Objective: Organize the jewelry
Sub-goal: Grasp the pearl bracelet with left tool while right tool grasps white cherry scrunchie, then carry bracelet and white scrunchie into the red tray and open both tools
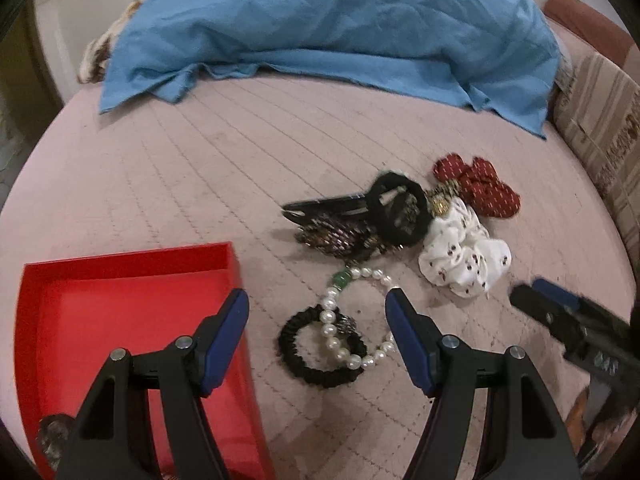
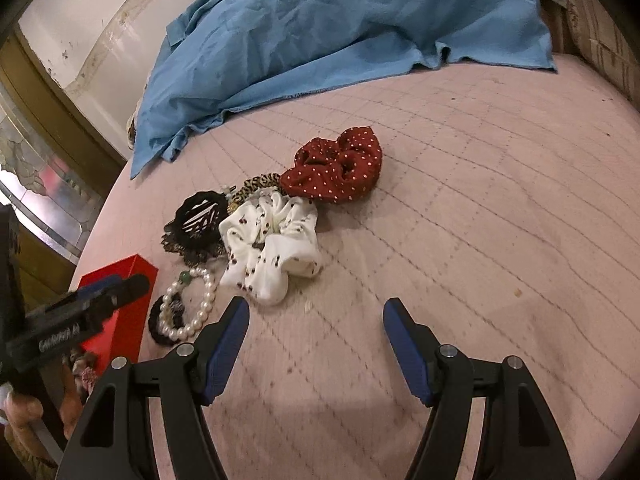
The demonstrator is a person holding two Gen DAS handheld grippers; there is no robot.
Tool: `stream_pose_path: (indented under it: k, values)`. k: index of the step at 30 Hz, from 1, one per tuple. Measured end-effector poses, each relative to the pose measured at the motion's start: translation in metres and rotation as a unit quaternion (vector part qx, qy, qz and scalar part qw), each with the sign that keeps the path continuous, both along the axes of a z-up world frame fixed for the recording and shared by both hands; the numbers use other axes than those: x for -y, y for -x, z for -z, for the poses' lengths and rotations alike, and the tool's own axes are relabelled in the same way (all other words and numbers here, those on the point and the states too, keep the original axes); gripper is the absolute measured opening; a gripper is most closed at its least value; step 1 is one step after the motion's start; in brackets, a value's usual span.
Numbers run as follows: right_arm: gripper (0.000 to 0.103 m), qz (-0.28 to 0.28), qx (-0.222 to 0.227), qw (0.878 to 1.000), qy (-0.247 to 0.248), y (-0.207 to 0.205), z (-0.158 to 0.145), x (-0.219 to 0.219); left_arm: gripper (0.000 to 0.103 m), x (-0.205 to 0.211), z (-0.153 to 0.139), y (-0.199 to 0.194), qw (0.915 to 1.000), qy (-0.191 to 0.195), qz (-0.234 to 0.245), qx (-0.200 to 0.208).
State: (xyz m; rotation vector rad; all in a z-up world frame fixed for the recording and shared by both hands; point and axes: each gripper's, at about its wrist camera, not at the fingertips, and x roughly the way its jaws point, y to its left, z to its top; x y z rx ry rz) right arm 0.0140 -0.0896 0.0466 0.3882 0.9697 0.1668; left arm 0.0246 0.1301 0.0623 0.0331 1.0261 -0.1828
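Observation:
A pearl bracelet [image 1: 352, 320] with a green bead lies on the pink quilted bed, draped over a small black scrunchie [image 1: 320, 364]. My left gripper [image 1: 318, 300] hovers over them, open, with nothing between its fingers. Left of it sits a red box [image 1: 132, 272] with one small item in its near corner. Behind lie a black hair tie [image 1: 396, 212], dark hair clips [image 1: 332, 220], a white printed scrunchie [image 2: 272, 244] and a red dotted scrunchie [image 2: 336, 172]. My right gripper [image 2: 316, 304] stands open over bare quilt, right of the white scrunchie.
A crumpled blue cloth [image 1: 320, 28] covers the back of the bed. A cardboard box [image 1: 604, 128] stands at the right edge. A wall and a window frame [image 2: 44, 184] lie beyond the bed's left side. A person's hand [image 2: 24, 408] holds the left gripper.

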Motion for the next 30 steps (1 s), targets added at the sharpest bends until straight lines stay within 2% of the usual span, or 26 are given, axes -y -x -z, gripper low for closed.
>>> stream_pose_path:
  k: [3,5,7,15,17,18,19,20,21,23,24,26,30]
  values:
    - [0.074,0.0,0.0,1.0,-0.006,-0.012,0.005,-0.002,0.063,0.008,0.008,-0.003,0.9998,-0.004,0.021,-0.001]
    - [0.074,-0.002,-0.001,1.0,-0.008,-0.02,0.007,-0.005,0.053,0.012,0.013,-0.007,0.9995,-0.008,0.029,-0.004]
    - [0.074,-0.004,-0.001,1.0,-0.002,-0.026,0.009,-0.008,0.039,0.017,0.019,-0.013,0.9991,-0.009,0.038,-0.013]
    - [0.066,-0.002,-0.002,1.0,0.016,-0.038,0.014,-0.015,0.037,0.029,0.031,-0.025,0.998,-0.018,0.053,-0.03]
    - [0.059,0.002,-0.004,1.0,0.02,-0.04,0.016,-0.015,0.037,0.032,0.035,-0.027,0.9975,-0.027,0.055,-0.035]
    - [0.057,0.003,-0.004,1.0,0.022,-0.041,0.017,-0.014,0.033,0.033,0.035,-0.026,0.9974,-0.03,0.056,-0.034]
    - [0.052,0.004,-0.005,1.0,0.024,-0.042,0.017,-0.014,0.019,0.035,0.035,-0.026,0.9973,-0.037,0.056,-0.031]
    - [0.044,0.007,-0.005,1.0,0.026,-0.042,0.018,-0.012,0.012,0.035,0.035,-0.027,0.9972,-0.041,0.055,-0.031]
    - [0.039,0.009,-0.006,1.0,0.027,-0.043,0.018,-0.011,0.01,0.035,0.034,-0.027,0.9973,-0.036,0.055,-0.032]
    - [0.017,0.016,-0.008,0.999,0.031,-0.044,0.02,-0.008,0.01,0.033,0.033,-0.026,0.9977,-0.029,0.054,-0.03]
    - [0.01,0.018,-0.009,0.999,0.027,-0.043,0.02,-0.005,0.01,0.032,0.031,-0.024,0.998,-0.024,0.052,-0.026]
    - [0.008,0.02,-0.011,1.0,0.006,-0.041,0.018,0.001,0.01,0.03,0.025,-0.02,0.9986,-0.015,0.047,-0.02]
    - [0.008,0.023,-0.001,1.0,-0.004,-0.028,0.007,0.004,0.01,0.027,0.006,-0.005,0.9988,0.008,0.047,-0.004]
